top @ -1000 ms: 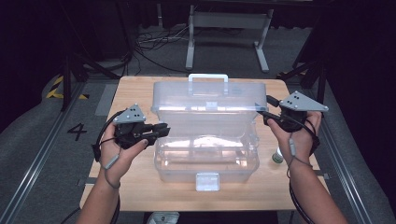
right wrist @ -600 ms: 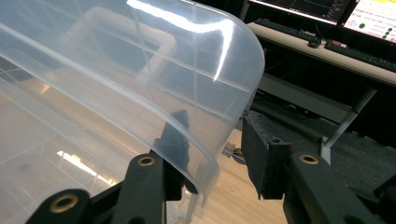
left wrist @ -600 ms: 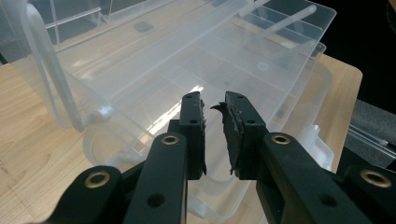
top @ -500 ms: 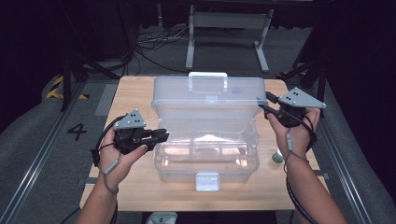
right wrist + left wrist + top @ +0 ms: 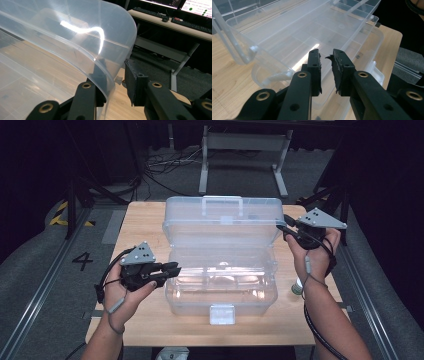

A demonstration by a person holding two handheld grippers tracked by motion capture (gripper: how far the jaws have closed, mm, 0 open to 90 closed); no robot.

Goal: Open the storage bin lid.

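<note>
1. We see a large clear plastic storage box [image 5: 220, 280] sitting in the middle of a light wooden tabletop [image 5: 145, 225], with its hinged clear plastic lid [image 5: 222, 222] raised and standing nearly upright at the back.
2. Our right gripper [image 5: 286, 227] is at the lid's right end. In the right gripper view the lid's curved edge [image 5: 105, 72] runs between the two black fingers [image 5: 133, 82]; these have just been closing, but a gap remains beside the right-hand one, so we judge the edge is not yet pinched.
3. Our left gripper [image 5: 172, 268] hovers at the box's left side, above its rim. In the left gripper view its fingers [image 5: 315, 70] stand narrowly apart with nothing between them, pointing over the empty interior of the box [image 5: 312, 37].
4. A small pale cylindrical object [image 5: 298, 286] lies on the tabletop just right of the box, near our right forearm; it is too small to identify.
5. Our judgement: the front latch [image 5: 222, 314] is undone and the box is open. What remains depends on the aim: the right fingers must finish gripping the lid before it can be swung, and nothing has been placed inside.
</note>
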